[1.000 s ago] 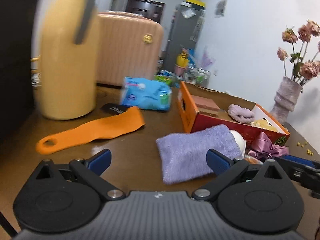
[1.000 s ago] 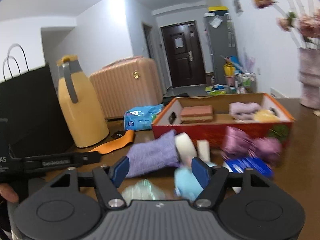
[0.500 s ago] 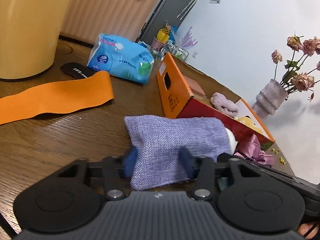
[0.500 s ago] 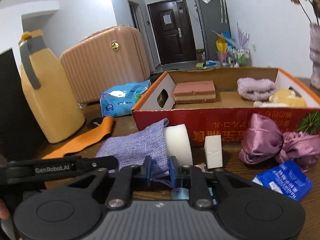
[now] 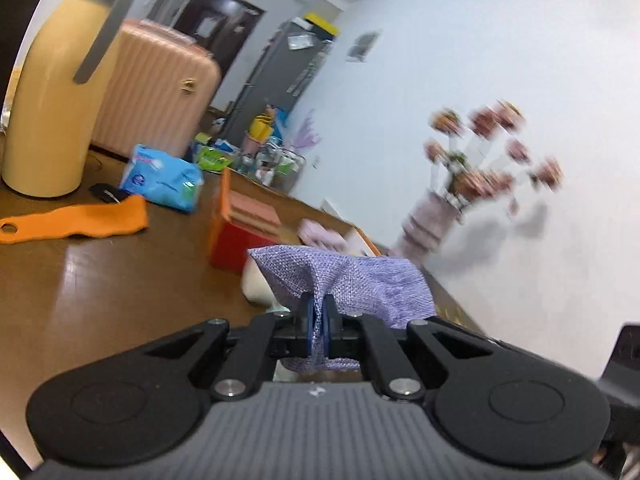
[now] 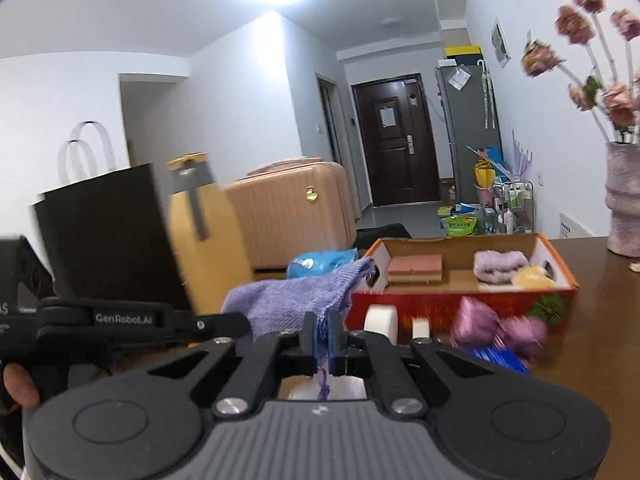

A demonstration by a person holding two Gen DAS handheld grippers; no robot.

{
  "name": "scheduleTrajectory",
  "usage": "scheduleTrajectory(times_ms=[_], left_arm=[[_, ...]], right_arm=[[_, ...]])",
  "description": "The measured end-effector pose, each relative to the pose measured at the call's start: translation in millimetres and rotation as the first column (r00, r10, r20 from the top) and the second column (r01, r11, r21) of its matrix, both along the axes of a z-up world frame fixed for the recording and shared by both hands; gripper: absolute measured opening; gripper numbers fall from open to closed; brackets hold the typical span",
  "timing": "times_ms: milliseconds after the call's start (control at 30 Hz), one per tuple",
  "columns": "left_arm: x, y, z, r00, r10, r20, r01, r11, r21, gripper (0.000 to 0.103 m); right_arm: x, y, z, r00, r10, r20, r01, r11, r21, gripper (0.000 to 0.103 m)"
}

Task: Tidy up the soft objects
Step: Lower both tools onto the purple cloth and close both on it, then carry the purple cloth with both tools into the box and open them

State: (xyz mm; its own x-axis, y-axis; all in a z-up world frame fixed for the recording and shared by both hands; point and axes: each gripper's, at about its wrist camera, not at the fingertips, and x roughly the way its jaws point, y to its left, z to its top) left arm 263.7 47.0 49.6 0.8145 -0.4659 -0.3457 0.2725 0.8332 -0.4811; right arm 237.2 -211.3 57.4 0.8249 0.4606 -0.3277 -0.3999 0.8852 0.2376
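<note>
Above table (image 5: 100,280), purple pouch (image 5: 360,280) now lifted, both grippers' fingers (image 5: 307,320) newly clamped.

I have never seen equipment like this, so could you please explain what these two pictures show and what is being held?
There is no robot here: a person holds a two-finger gripper in each hand, and a wide-angle camera on each looks forward along its fingers. One picture comes from the left gripper, the other from the right gripper. Both are shut on the same purple cloth pouch, lifted above the brown table. On the table stand a cardboard box holding soft items, a yellow jug, an orange strap, a blue packet, a white roll and a vase of flowers.
</note>
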Motion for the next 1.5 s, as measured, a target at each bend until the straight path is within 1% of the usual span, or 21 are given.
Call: scheduleTrajectory(times_ms=[67, 200, 267, 300, 333, 367, 400, 433, 467, 500, 600, 700, 767, 833, 1000, 1033, 1100, 1133, 1200, 1400, 1500], left_arm=[[-28.0, -18.3, -11.5, 0.999, -0.019, -0.033, 0.02, 1.0, 0.011, 0.005], [-59.5, -48.6, -49.7, 0.983, -0.064, -0.174, 0.074, 0.996, 0.05, 0.005], [-70.9, -60.0, -63.6, 0.974, -0.092, -0.208, 0.116, 0.988, 0.105, 0.008], [-75.9, -63.6, -67.9, 0.974, -0.086, -0.21, 0.117, 0.984, 0.138, 0.01], [-80.3, -65.1, -70.0, 0.976, -0.072, -0.207, 0.106, 0.982, 0.155, 0.017], [-82.7, -65.3, -70.5, 0.976, -0.068, -0.206, 0.103, 0.981, 0.164, 0.034], [-83.5, -63.7, -70.1, 0.978, -0.062, -0.2, 0.097, 0.982, 0.165, 0.044], [-84.7, -60.6, -68.1, 0.981, -0.052, -0.186, 0.082, 0.984, 0.159, 0.057], [-84.3, -58.2, -65.9, 0.983, -0.044, -0.177, 0.072, 0.986, 0.153, 0.062], [-82.2, -57.1, -65.0, 0.984, -0.038, -0.177, 0.064, 0.987, 0.144, 0.063], [-73.0, -56.4, -66.6, 0.982, -0.032, -0.187, 0.054, 0.992, 0.112, 0.067], [-61.9, -59.2, -69.2, 0.978, -0.029, -0.207, 0.049, 0.995, 0.092, 0.058], [-61.7, -59.8, -70.1, 0.977, -0.031, -0.213, 0.051, 0.995, 0.087, 0.032], [-60.1, -58.9, -73.2, 0.974, -0.028, -0.226, 0.046, 0.996, 0.075, 0.019], [-62.9, -51.7, -78.4, 0.972, -0.026, -0.231, 0.034, 0.999, 0.03, 0.015], [-63.5, -51.0, -78.9, 0.973, -0.032, -0.23, 0.038, 0.999, 0.023, 0.014], [-64.6, -50.9, -79.5, 0.973, -0.04, -0.226, 0.046, 0.999, 0.02, 0.014], [-64.9, -51.3, -79.3, 0.974, -0.041, -0.225, 0.047, 0.999, 0.022, 0.014], [-65.1, -51.8, -78.3, 0.974, -0.045, -0.223, 0.052, 0.998, 0.025, 0.011], [-65.1, -55.7, -75.1, 0.977, -0.065, -0.205, 0.075, 0.996, 0.045, 0.006], [-60.4, -56.0, -62.5, 0.98, -0.094, -0.173, 0.103, 0.994, 0.042, 0.004]], right_arm=[[-27.5, -15.7, -16.0, 0.998, -0.019, -0.065, 0.019, 1.0, -0.003, 0.004], [-68.4, -37.1, -57.3, 0.973, -0.083, -0.214, 0.079, 0.997, -0.028, 0.004], [-82.3, -40.6, -73.9, 0.961, -0.089, -0.262, 0.082, 0.996, -0.037, 0.005], [-84.9, -41.2, -80.6, 0.957, -0.097, -0.272, 0.087, 0.995, -0.048, 0.01], [-88.8, -42.7, -85.3, 0.955, -0.115, -0.273, 0.103, 0.993, -0.059, 0.012], [-91.6, -44.3, -87.5, 0.954, -0.124, -0.273, 0.11, 0.992, -0.066, 0.014], [-95.6, -49.8, -88.1, 0.956, -0.129, -0.262, 0.118, 0.991, -0.057, 0.015], [-96.8, -54.9, -86.3, 0.96, -0.14, -0.244, 0.135, 0.99, -0.037, 0.017], [-96.4, -59.4, -84.7, 0.961, -0.153, -0.232, 0.153, 0.988, -0.016, 0.028], [-94.8, -62.7, -84.3, 0.96, -0.164, -0.225, 0.168, 0.986, -0.001, 0.038], [-80.1, -62.7, -87.0, 0.964, -0.183, -0.193, 0.191, 0.981, 0.019, 0.044], [-61.0, -54.2, -94.3, 0.96, -0.195, -0.203, 0.201, 0.98, 0.012, 0.044], [-52.0, -43.0, -98.5, 0.96, -0.194, -0.201, 0.191, 0.981, -0.032, 0.044], [-49.6, -31.7, -103.7, 0.963, -0.19, -0.193, 0.176, 0.981, -0.085, 0.044], [-57.4, -6.0, -110.5, 0.973, -0.19, -0.132, 0.159, 0.964, -0.211, 0.04], [-59.1, -2.1, -111.7, 0.975, -0.185, -0.123, 0.155, 0.963, -0.222, 0.038], [-63.6, 3.8, -113.6, 0.981, -0.168, -0.1, 0.14, 0.96, -0.242, 0.024], [-65.0, 7.0, -113.5, 0.982, -0.167, -0.09, 0.14, 0.957, -0.253, 0.022], [-65.8, 8.0, -112.8, 0.983, -0.157, -0.096, 0.13, 0.962, -0.241, 0.01], [-63.0, 2.4, -106.3, 0.98, -0.152, -0.125, 0.122, 0.967, -0.223, 0.006], [-57.1, -5.7, -90.6, 0.984, -0.125, -0.128, 0.1, 0.977, -0.186, 0.006]])
